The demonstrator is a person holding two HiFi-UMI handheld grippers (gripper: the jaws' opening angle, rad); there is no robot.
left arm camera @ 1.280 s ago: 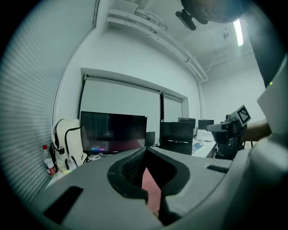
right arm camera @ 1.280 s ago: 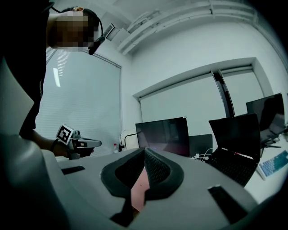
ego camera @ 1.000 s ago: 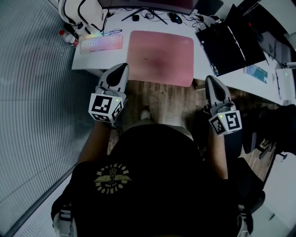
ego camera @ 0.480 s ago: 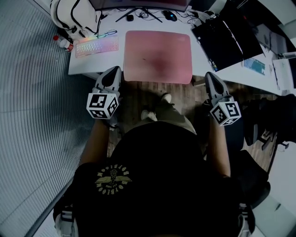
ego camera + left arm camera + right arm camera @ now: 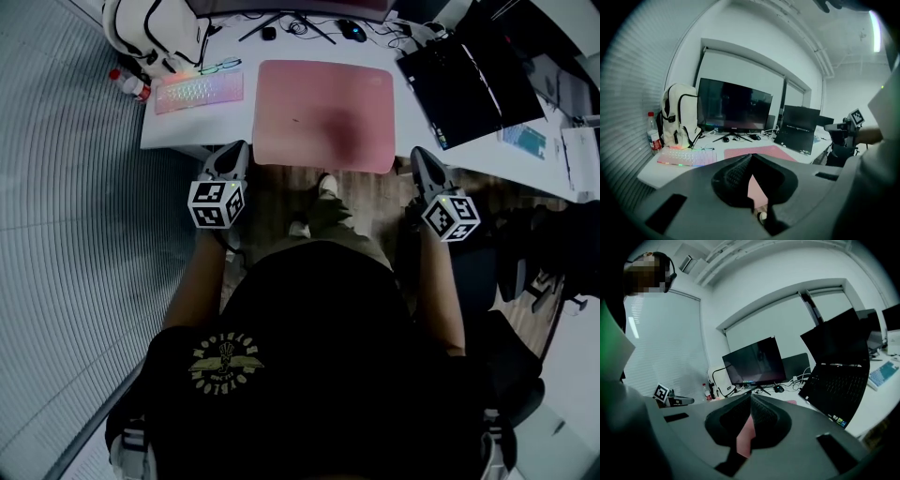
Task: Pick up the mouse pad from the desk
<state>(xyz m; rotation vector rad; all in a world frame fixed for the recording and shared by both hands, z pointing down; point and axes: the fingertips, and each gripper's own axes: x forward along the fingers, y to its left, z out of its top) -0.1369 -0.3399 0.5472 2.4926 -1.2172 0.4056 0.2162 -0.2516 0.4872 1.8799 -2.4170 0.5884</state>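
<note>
White desk (image 5: 178,131), viewed from above. Pink mouse pad (image 5: 323,112) flat at mid-desk, near border just past the front edge, untouched. Open black laptop (image 5: 469,84) to the right of the pad. White backpack (image 5: 155,33) upright at the far left corner. Backlit keyboard (image 5: 199,90) left of the pad. Left gripper (image 5: 232,153) in front of the desk near the pad's left near corner, fingers pressed together, nothing between. Right gripper (image 5: 420,159) near the right near corner, fingers likewise pressed together and empty. Bottle (image 5: 131,84) lying beside the keyboard. Computer mouse (image 5: 354,33) beyond the pad.
</note>
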